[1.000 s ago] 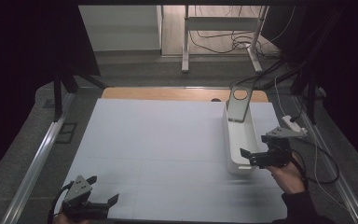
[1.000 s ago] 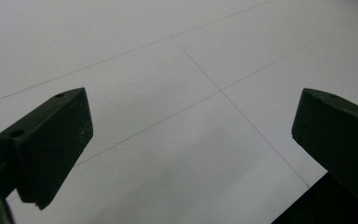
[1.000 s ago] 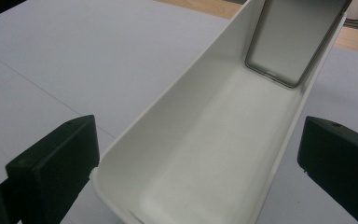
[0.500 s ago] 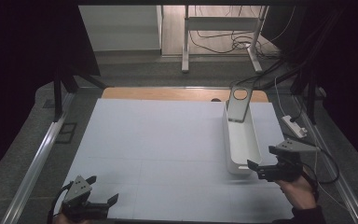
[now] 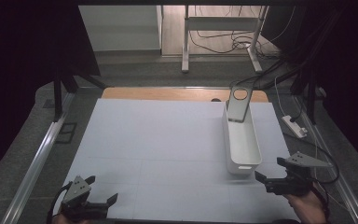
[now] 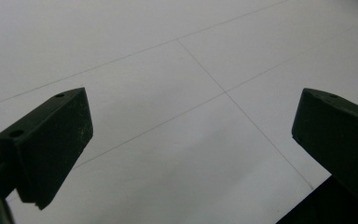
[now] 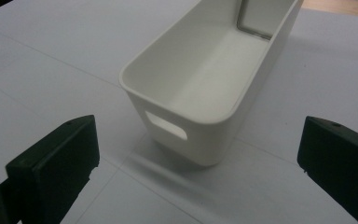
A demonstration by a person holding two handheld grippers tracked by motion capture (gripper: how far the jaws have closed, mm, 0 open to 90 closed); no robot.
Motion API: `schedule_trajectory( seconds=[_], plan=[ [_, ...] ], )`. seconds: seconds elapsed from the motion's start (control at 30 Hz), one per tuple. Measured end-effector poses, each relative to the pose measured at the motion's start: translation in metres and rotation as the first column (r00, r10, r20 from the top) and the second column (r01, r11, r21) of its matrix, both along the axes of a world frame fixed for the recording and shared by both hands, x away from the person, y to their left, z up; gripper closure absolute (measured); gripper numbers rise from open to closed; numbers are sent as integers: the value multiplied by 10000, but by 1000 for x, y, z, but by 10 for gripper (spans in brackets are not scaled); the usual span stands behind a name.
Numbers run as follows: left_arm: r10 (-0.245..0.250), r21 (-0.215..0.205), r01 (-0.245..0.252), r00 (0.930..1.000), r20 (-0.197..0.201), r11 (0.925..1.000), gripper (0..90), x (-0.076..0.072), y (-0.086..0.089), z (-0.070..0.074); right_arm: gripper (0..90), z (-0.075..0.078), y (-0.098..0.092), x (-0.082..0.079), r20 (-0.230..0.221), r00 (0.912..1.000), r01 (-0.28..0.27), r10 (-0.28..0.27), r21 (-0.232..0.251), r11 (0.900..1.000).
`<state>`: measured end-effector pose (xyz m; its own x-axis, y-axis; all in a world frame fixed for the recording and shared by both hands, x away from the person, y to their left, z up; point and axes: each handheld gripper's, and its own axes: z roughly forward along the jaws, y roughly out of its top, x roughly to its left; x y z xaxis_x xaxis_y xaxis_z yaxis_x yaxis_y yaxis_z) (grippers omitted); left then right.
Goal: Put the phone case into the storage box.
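Facing the white bin's (image 7: 200, 88) near end, the right gripper (image 5: 279, 181) hovers spread, empty; the left gripper (image 5: 98, 201), well apart, is spread too.

Both grippers (image 5: 89, 201) (image 5: 279, 179) were black, blocky jaws with screw holes, grey triangular top plates, trailing black cables.

Long white bin (image 5: 242, 144), upright, open-topped

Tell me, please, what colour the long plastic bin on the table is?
Plain white; the bin shows best in the right gripper view.
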<state>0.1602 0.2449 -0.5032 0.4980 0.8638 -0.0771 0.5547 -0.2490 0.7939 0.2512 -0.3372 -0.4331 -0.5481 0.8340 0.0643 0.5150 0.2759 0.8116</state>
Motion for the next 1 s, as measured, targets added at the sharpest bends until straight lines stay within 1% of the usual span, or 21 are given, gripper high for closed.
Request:
schedule_trajectory(
  seconds=[0.3,0.5,0.53,0.57,0.7,0.77,0.87,1.0],
  plan=[
    [72,22,-72,10000,-7,10000,0,0,1,0,0,-10,-6,-12,-203,9997,152,-152,-13,9999],
    [40,28,-40,10000,-61,10000,0,0,1,0,0,-17,-8,-19,-433,9989,195,-201,-149,9997],
    [38,19,-38,10000,-67,10000,0,0,2,-1,0,-22,-8,-22,-530,9983,211,-227,-306,9993],
    [38,19,-38,10000,-67,10000,0,0,2,-1,0,-22,-8,-22,-530,9983,211,-227,-306,9993],
    [39,-7,-39,10000,-66,10000,0,0,2,-1,0,-30,-9,-26,-658,9975,216,-254,-577,9981],
    [18,-23,-18,10000,-71,10000,0,0,2,-1,0,-34,-9,-27,-838,9962,194,-253,-704,9973],
    [16,1,-16,9999,-141,10000,0,1,2,-1,0,-34,-9,-28,-677,9972,271,-322,-754,9968],
    [-4,-90,3,9999,-125,10000,0,1,2,0,0,-35,-8,-28,-689,9971,276,-337,-879,9958]
  ],
)
